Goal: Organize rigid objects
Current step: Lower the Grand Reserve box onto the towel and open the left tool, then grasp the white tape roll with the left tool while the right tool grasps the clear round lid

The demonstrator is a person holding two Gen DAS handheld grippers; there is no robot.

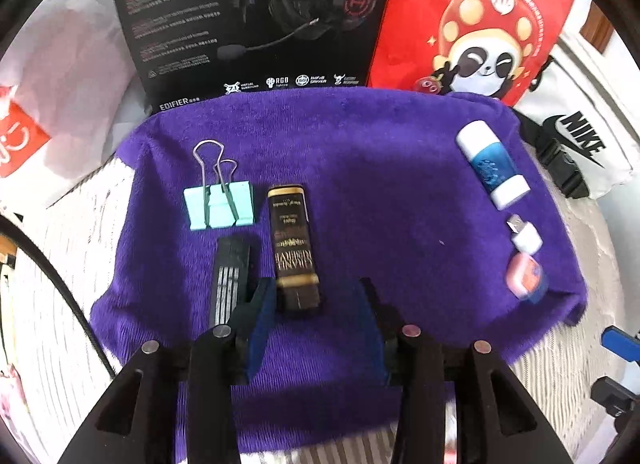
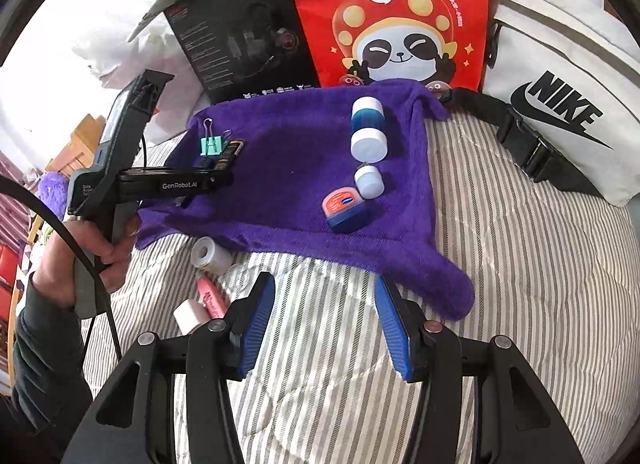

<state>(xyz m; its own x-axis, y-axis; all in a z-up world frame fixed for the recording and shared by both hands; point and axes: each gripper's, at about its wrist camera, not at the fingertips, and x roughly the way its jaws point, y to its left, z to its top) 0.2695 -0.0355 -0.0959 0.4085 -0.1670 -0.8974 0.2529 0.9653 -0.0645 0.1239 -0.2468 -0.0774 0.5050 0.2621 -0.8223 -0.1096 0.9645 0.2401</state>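
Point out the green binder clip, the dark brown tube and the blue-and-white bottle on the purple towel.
green binder clip [image 1: 219, 205], left wrist view, on its mint body.
dark brown tube [image 1: 291, 240], left wrist view, mid-label.
blue-and-white bottle [image 1: 491, 166], left wrist view, on the blue band.

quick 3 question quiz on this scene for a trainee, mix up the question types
1. True or false: the left gripper is clamped shut on the brown tube.
2. Which thing lies off the purple towel, on the striped bedding?
A. green binder clip
B. pink tube
C. blue and white bottle
3. Fill in: on the towel, the black strip lies beside the brown tube and just in front of the ____.

Key
1. False: its jaws stand open, with the tube's near end between the fingertips.
2. B
3. green binder clip
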